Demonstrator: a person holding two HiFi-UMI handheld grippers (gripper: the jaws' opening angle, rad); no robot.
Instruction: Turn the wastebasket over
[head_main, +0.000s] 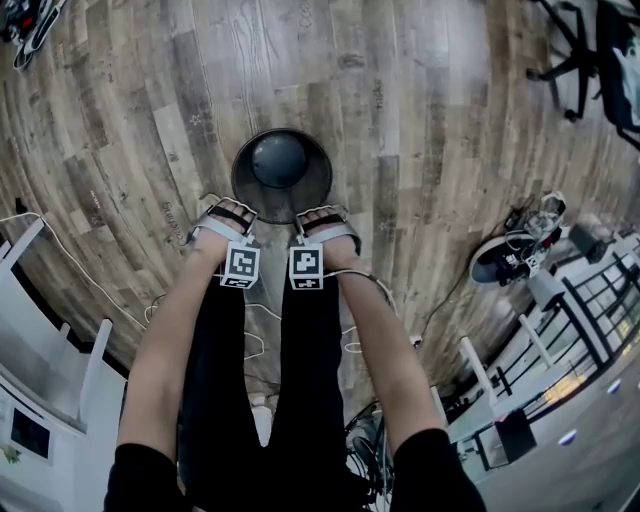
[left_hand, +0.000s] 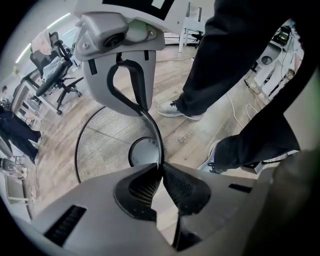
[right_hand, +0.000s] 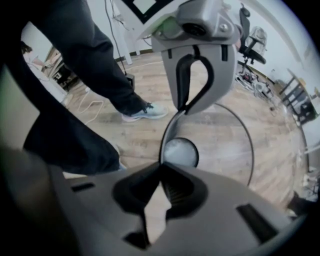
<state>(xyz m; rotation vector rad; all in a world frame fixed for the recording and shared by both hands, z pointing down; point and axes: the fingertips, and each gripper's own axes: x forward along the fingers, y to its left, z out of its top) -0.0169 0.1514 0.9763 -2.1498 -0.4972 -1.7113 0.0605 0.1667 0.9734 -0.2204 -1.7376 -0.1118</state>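
Two tongs (left_hand: 161, 167) (right_hand: 160, 166) pinch the wastebasket (head_main: 246, 178) rim.

The wastebasket (head_main: 282, 175) is black mesh, the floor (head_main: 430, 130) brown wood-grain planks.

Black short sleeves (head_main: 140, 478), black trousers (head_main: 300, 400), pale sneaker (left_hand: 175, 109); grey left gripper (head_main: 231, 213) and right gripper (head_main: 323, 218), each with a black-and-white marker cube (head_main: 241, 265).

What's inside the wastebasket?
Nothing shows inside the wastebasket, only its solid round bottom. The left hand-held gripper and right hand-held gripper clamp the near rim, hiding some wall there.
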